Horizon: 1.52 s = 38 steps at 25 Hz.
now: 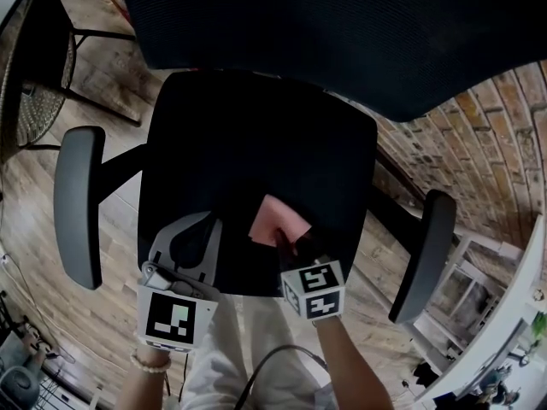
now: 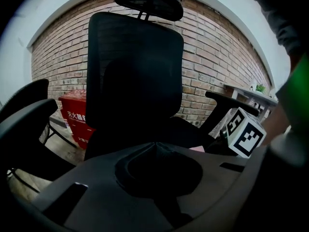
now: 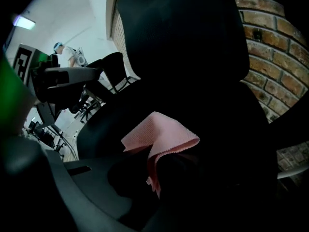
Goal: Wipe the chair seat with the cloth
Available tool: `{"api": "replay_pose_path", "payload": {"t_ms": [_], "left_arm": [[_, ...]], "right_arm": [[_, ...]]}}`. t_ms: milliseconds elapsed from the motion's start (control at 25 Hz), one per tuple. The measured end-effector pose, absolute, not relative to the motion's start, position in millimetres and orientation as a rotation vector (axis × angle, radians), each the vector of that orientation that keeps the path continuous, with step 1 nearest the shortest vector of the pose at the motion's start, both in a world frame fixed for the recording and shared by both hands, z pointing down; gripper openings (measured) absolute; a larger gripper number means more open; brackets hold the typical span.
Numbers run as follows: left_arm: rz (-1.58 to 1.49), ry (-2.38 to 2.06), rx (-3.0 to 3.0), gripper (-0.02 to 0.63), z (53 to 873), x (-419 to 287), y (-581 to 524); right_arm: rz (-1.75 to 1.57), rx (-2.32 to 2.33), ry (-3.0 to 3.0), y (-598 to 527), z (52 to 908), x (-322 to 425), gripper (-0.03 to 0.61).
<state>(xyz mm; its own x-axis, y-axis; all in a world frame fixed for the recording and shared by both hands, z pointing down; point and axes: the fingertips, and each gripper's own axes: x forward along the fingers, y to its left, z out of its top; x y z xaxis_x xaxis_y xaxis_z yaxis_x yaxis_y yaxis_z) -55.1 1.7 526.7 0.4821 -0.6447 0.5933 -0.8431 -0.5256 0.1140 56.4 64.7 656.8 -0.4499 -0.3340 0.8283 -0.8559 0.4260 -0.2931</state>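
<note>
On the chair seat [image 1: 239,161], the right claw [image 1: 295,244] half-covers the cloth [image 1: 277,219].

The chair seat [image 1: 248,161] is matt black fabric; the backrest [image 1: 342,24], fine mesh. The pink cloth [image 1: 278,220] is finely woven. The armrest [image 1: 79,203] is smooth grey plastic, the floor [image 1: 102,101] wood planks, the wall [image 2: 212,57] rough brick.

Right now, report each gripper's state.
Left gripper: shut, empty.
Right gripper: shut on the pink cloth.
</note>
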Motion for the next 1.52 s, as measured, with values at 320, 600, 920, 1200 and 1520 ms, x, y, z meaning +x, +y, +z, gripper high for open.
{"api": "replay_pose_path", "payload": {"t_ms": [320, 600, 920, 1200, 1520], "left_arm": [[0.704, -1.238, 2.285, 0.018, 540, -71, 26], [0.715, -1.22, 2.301, 0.018, 543, -68, 32], [0.722, -1.168, 2.353, 0.018, 540, -43, 37], [0.746, -1.12, 2.407, 0.018, 533, -19, 41], [0.767, -1.07, 2.463, 0.018, 525, -5, 46]], "right_arm": [[1.047, 0.751, -2.032, 164, 656, -22, 0.051], [1.058, 0.612, -2.025, 221, 657, -38, 0.051], [1.024, 0.806, -1.99, 181, 657, 23, 0.051], [0.973, 1.124, -1.891, 118, 651, 119, 0.051], [0.891, 1.288, -1.829, 78, 642, 174, 0.051]]}}
